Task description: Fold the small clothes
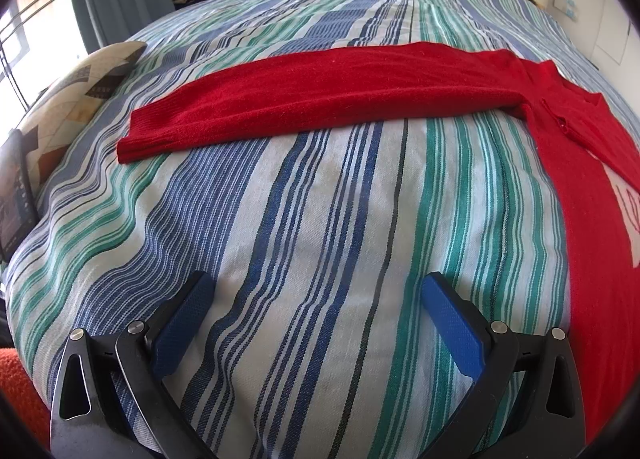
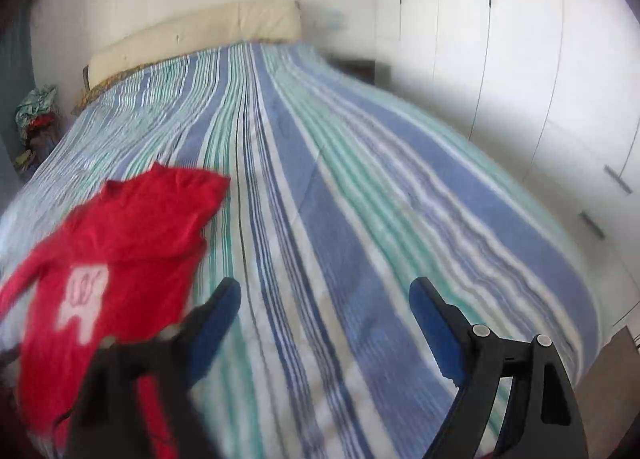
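While I held both grippers over the striped bed point(image 1: 280, 219), I logged: one red sweater point(image 1: 320, 99), lying flat on the bed with one sleeve stretched sideways; left gripper point(image 1: 316, 319), jaws released, nothing between them; right gripper point(image 2: 324, 311), jaws released beside the sweater, nothing between them.

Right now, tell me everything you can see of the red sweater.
The red sweater lies on the striped bedspread. It looks like soft, fuzzy knit. In the left wrist view one long sleeve stretches flat across the bed, its ribbed cuff at the left end, joining the body near a short buttoned neck opening. In the right wrist view, which is blurred, the body shows a pale tooth-shaped patch on the chest, and the other side is folded in over the body. Neither gripper holds it; only the bedspread touches it.
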Demonstrator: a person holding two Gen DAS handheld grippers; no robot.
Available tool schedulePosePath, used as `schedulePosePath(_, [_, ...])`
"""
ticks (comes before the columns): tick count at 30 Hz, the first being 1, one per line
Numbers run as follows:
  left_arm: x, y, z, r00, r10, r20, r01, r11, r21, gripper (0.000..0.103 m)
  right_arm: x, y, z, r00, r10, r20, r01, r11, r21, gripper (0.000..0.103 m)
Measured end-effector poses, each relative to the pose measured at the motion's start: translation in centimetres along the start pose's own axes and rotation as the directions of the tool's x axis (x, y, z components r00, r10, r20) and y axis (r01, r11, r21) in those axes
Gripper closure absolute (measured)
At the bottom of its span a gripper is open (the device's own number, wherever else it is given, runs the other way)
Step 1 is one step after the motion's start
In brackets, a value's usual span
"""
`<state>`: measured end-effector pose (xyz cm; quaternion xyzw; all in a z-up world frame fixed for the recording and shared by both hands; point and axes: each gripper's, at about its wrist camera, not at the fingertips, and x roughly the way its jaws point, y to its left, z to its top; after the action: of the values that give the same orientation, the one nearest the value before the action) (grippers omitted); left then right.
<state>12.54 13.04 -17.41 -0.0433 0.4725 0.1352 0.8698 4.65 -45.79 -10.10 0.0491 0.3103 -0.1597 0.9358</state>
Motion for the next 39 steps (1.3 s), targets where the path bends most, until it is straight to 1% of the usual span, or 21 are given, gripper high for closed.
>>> schedulePosePath(3, [0.0, 0.0, 0.0, 1.000, 0.000, 0.000, 0.000, 1.000, 0.000, 0.000, -5.9, -0.2, 3.4, 0.984, -0.037, 0.176, 0.052, 0.995, -0.082, 0.017])
schedulePosePath(6, [0.0, 0.0, 0.0, 1.000, -0.001, -0.001, 0.001, 1.000, -0.001, 0.000, -13.2, 0.8, 6.6, 0.932, -0.001, 0.364, 0.073, 0.980, -0.186, 0.013])
schedulePosePath(9, [0.0, 0.0, 0.0, 1.000, -0.001, 0.000, 0.001, 1.000, 0.000, 0.000, -20.8, 2.5, 8.8, 0.853, 0.115, 0.509, 0.028, 0.964, -0.264, 0.006])
schedulePosePath(11, [0.0, 0.0, 0.0, 1.000, -0.002, -0.001, 0.002, 1.000, 0.000, 0.000, -25.5, 3.4, 9.3, 0.782, 0.218, 0.584, -0.039, 0.952, -0.303, 0.001])
schedulePosePath(13, [0.0, 0.1, 0.0, 1.000, -0.006, -0.003, 0.006, 1.000, -0.002, 0.000, -29.0, 4.4, 9.1, 0.714, 0.303, 0.631, -0.096, 0.935, -0.341, 0.000])
schedulePosePath(15, [0.0, 0.1, 0.1, 1.000, -0.009, -0.004, 0.009, 1.000, -0.004, 0.000, -30.8, 5.4, 8.8, 0.673, 0.376, 0.637, -0.158, 0.914, -0.373, 0.000])
schedulePosePath(16, [0.0, 0.1, 0.1, 1.000, -0.010, -0.004, 0.010, 1.000, -0.004, 0.000, -30.9, 6.1, 8.5, 0.666, 0.411, 0.623, -0.198, 0.902, -0.384, 0.000])
schedulePosePath(17, [0.0, 0.1, 0.1, 1.000, -0.010, -0.004, 0.010, 1.000, -0.004, 0.000, -30.5, 6.9, 8.3, 0.671, 0.441, 0.596, -0.241, 0.890, -0.387, 0.000])
schedulePosePath(18, [0.0, 0.1, 0.0, 1.000, -0.010, -0.004, 0.010, 1.000, -0.003, 0.000, -29.4, 7.9, 7.8, 0.690, 0.471, 0.550, -0.286, 0.875, -0.391, 0.000])
schedulePosePath(21, [-0.1, 0.1, -0.1, 1.000, -0.012, -0.003, 0.012, 1.000, 0.002, 0.000, -24.1, 11.8, 5.0, 0.788, 0.521, 0.328, -0.378, 0.830, -0.410, 0.000])
schedulePosePath(22, [-0.1, 0.1, -0.1, 1.000, -0.013, -0.002, 0.013, 1.000, 0.004, 0.000, -22.0, 13.0, 3.6, 0.813, 0.527, 0.247, -0.405, 0.817, -0.411, 0.001])
schedulePosePath(23, [-0.2, 0.1, -0.2, 1.000, -0.014, -0.001, 0.014, 1.000, 0.005, 0.000, -20.7, 14.1, 2.2, 0.820, 0.541, 0.186, -0.440, 0.804, -0.401, 0.001])
schedulePosePath(25, [-0.2, 0.1, -0.2, 1.000, -0.017, -0.002, 0.017, 1.000, 0.004, 0.000, -19.4, 15.6, -0.4, 0.800, 0.591, 0.104, -0.514, 0.764, -0.390, 0.001])
schedulePosePath(26, [-0.3, 0.2, -0.2, 1.000, -0.020, -0.004, 0.020, 1.000, 0.001, 0.000, -19.3, 16.3, -1.3, 0.782, 0.618, 0.081, -0.547, 0.742, -0.388, 0.001])
schedulePosePath(28, [-0.3, 0.3, 0.0, 0.999, -0.030, -0.013, 0.030, 1.000, -0.007, 0.000, -20.0, 17.7, -2.5, 0.742, 0.667, 0.063, -0.590, 0.695, -0.411, 0.001])
schedulePosePath(31, [-0.3, 0.7, 0.2, 0.998, -0.048, -0.027, 0.048, 0.999, -0.021, 0.000, -20.7, 18.8, -4.3, 0.700, 0.714, 0.038, -0.635, 0.645, -0.424, 0.000])
schedulePosePath(33, [-0.6, 1.1, 0.6, 0.996, -0.073, -0.046, 0.072, 0.997, -0.036, 0.000, -19.8, 19.5, -5.2, 0.696, 0.718, -0.003, -0.656, 0.634, -0.409, 0.000])
schedulePosePath(35, [-1.3, 2.2, 1.2, 0.989, -0.141, -0.053, 0.136, 0.987, -0.081, 0.001, -18.9, 19.8, -6.1, 0.699, 0.714, -0.044, -0.673, 0.635, -0.380, 0.001])
schedulePosePath(36, [-1.8, 3.3, 1.5, 0.980, -0.192, -0.044, 0.185, 0.974, -0.133, 0.001, -18.3, 19.7, -6.5, 0.698, 0.714, -0.066, -0.684, 0.636, -0.357, 0.001])
schedulePosePath(37, [-2.2, 4.7, 1.9, 0.967, -0.254, -0.024, 0.244, 0.948, -0.205, 0.001, -17.7, 19.7, -6.7, 0.694, 0.715, -0.084, -0.697, 0.637, -0.330, 0.001])
schedulePosePath(39, [-2.3, 8.1, 2.5, 0.934, -0.356, 0.025, 0.341, 0.867, -0.363, 0.001, -17.1, 19.2, -6.7, 0.688, 0.719, -0.097, -0.711, 0.643, -0.285, 0.000])
